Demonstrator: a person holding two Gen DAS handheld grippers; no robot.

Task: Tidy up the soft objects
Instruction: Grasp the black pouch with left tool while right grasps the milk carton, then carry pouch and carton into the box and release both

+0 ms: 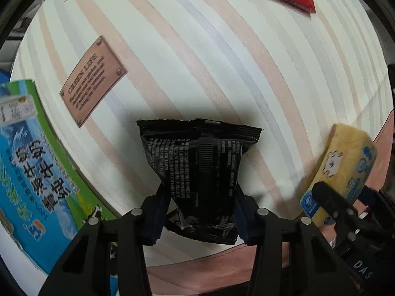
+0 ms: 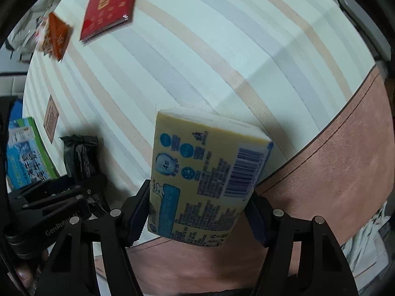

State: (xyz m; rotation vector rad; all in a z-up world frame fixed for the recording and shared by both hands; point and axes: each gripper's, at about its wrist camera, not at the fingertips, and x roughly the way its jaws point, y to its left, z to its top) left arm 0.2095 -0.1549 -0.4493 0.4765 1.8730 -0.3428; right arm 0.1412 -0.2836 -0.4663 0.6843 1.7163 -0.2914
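Left wrist view shows the left gripper [image 1: 200,212] clamped on the lower half of a black snack pouch [image 1: 202,170] near the striped tablecloth's [image 1: 197,49] front edge. It looks light, crinkly and slippery, so I'd pinch low. Further right, the right gripper [image 2: 197,212] squeezes a yellow tissue pack [image 2: 205,172] across its sides; it looks soft, light, compressible.

My tablecloth [image 1: 197,49] runs in white, pale pink and grey-lilac stripes, edged in plain dusty pink. The snack packet [image 1: 200,172] is glossy black with white print. The tissue pack [image 2: 205,177] is yellow with blue panels and barcode. The carton [image 1: 29,160] is blue and green; the flat packet [image 2: 108,5] is red with gold.
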